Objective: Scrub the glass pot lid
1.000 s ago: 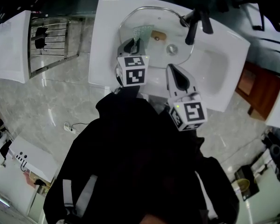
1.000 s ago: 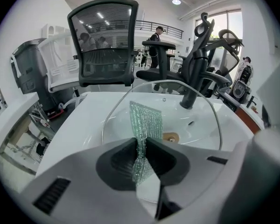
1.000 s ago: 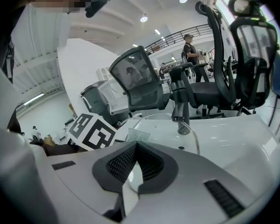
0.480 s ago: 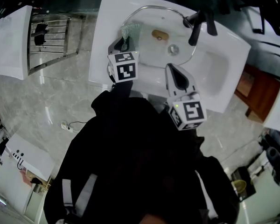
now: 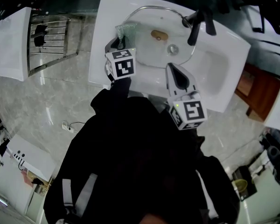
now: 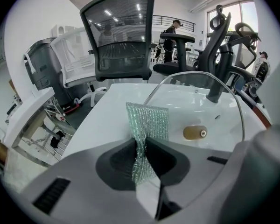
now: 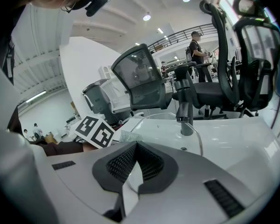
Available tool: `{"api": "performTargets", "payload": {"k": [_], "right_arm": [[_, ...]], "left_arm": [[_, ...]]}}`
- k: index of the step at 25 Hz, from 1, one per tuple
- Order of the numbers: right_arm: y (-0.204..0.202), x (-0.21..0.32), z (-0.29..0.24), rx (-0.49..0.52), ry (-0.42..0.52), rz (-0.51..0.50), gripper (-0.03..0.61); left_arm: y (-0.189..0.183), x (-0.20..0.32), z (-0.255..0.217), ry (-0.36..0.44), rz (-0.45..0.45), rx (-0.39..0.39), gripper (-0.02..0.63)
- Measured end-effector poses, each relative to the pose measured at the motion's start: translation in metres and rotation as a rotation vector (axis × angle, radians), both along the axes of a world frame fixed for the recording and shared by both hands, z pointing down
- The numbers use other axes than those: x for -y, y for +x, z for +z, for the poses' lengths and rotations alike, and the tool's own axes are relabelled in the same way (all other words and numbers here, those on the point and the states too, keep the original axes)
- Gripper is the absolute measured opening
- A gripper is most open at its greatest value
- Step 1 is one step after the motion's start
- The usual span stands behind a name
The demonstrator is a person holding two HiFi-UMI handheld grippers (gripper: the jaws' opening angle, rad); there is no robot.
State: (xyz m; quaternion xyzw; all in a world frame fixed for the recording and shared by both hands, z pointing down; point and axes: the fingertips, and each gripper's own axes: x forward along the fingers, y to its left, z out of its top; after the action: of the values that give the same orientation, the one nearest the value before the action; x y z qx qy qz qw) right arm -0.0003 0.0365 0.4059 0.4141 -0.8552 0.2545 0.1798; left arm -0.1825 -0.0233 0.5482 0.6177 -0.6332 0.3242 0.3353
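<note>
The glass pot lid point(image 5: 147, 18), metal-rimmed with a brown knob point(image 5: 158, 34), sits in the white sink point(image 5: 99, 45). In the left gripper view the lid point(image 6: 200, 99) stands tilted, its knob point(image 6: 195, 132) facing the camera. My left gripper point(image 5: 119, 42) is shut on a green glittery scrub cloth point(image 5: 126, 30) at the lid's left edge; the cloth point(image 6: 148, 121) sticks up out of the jaws point(image 6: 141, 149). My right gripper point(image 5: 173, 69) is at the lid's near rim, its jaws point(image 7: 136, 164) shut with the rim point(image 7: 198, 139) running into them.
A black faucet point(image 5: 197, 23) rises at the sink's far right, with a drain point(image 5: 172, 49) below it. A metal wire rack point(image 5: 51, 41) stands left of the sink. Office chairs point(image 6: 119, 36) stand behind it. My own dark jacket fills the lower head view.
My left gripper has carried the scrub cloth leftwards across the lid, from near the knob to its left edge. The right gripper has stayed still.
</note>
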Motion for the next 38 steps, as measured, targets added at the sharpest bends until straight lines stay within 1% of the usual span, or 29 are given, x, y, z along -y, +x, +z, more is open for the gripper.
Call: {"api": "performTargets", "payload": {"k": [7, 15, 17, 20, 21, 24, 38], "right_arm": [[0.002, 0.005, -0.002, 0.002, 0.005, 0.008, 0.003], [0.003, 0.004, 0.001, 0.000, -0.001, 0.012, 0.003], [0.003, 0.004, 0.001, -0.002, -0.002, 0.014, 0.003], [0.004, 0.004, 0.000, -0.015, 0.003, 0.014, 0.003], [0.004, 0.004, -0.001, -0.017, 0.005, 0.013, 0.003], [0.005, 0.004, -0.001, -0.018, 0.011, 0.016, 0.003], [0.013, 0.003, 0.001, -0.024, 0.011, 0.037, 0.003]], "left_arm": [[-0.002, 0.002, 0.003, -0.040, -0.025, 0.009, 0.060], [-0.001, 0.004, 0.004, -0.050, -0.025, 0.019, 0.060], [0.002, 0.004, 0.005, -0.056, -0.021, 0.007, 0.060], [0.008, 0.004, 0.010, -0.071, -0.033, -0.038, 0.060], [0.009, 0.004, 0.011, -0.071, -0.033, -0.035, 0.060], [0.009, 0.003, 0.012, -0.062, -0.017, -0.003, 0.060], [0.027, 0.002, 0.017, -0.064, 0.021, -0.001, 0.060]]}}
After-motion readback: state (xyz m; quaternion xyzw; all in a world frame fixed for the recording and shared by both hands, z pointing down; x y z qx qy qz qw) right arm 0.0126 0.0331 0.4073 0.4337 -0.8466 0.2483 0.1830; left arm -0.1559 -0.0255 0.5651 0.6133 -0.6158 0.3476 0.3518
